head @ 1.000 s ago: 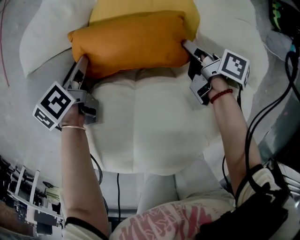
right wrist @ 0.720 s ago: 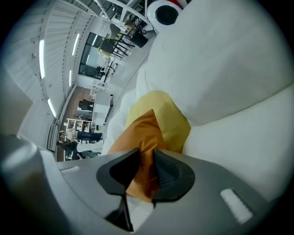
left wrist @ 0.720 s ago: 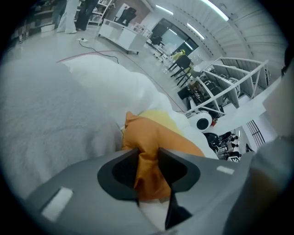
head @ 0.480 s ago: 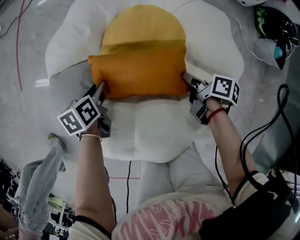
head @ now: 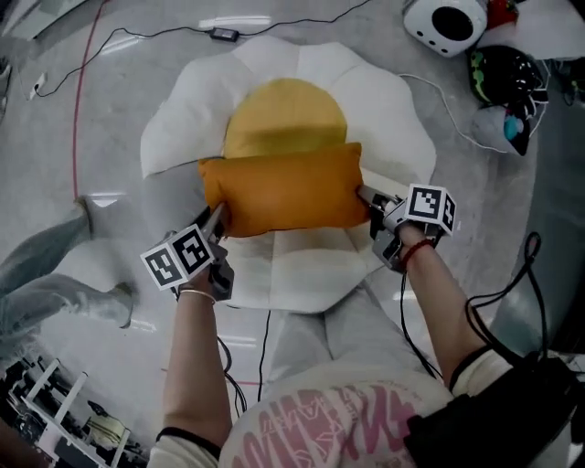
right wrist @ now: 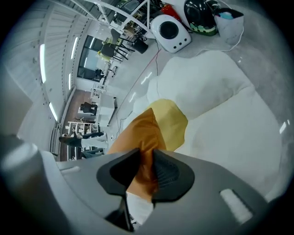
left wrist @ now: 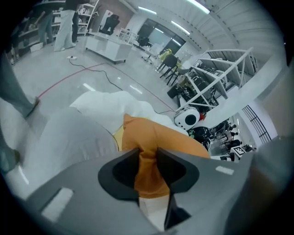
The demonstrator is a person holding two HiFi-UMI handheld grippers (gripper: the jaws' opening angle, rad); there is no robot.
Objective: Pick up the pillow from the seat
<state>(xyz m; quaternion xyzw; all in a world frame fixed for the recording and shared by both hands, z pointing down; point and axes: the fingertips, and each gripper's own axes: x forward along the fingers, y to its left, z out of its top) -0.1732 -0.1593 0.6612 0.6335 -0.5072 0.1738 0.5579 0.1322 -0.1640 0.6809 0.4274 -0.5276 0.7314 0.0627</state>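
- The left gripper (head: 219,216) is closest, low on the left. Its 2 jaws are closing, and they pinch the left end of the orange pillow (head: 285,190) with the cloth bunched up between them
- The right gripper (head: 364,194) is on the other side. Its 2 jaws squeeze a fold of cloth at the right end of the pillow
- The pillow stretches flat between the 2 grippers, over the middle of the white flower-shaped seat (head: 302,270). It hides the near part of the seat's yellow centre (head: 285,114). I cannot tell if it touches the seat or is just above it
- I think the step in hand is the lift. Both ends are grabbed, and the pillow has to come up and away
- I think the next move needs both grippers to go up together at the same speed, so the pillow stays level. The pinch is only on soft cloth at the ends, so the squeeze must be firm or 1 end could slip out
- Farther off, a black cable (head: 119,41) lies on the grey floor, and a white round gadget (head: 443,20) sits past the seat, well apart from the pillow
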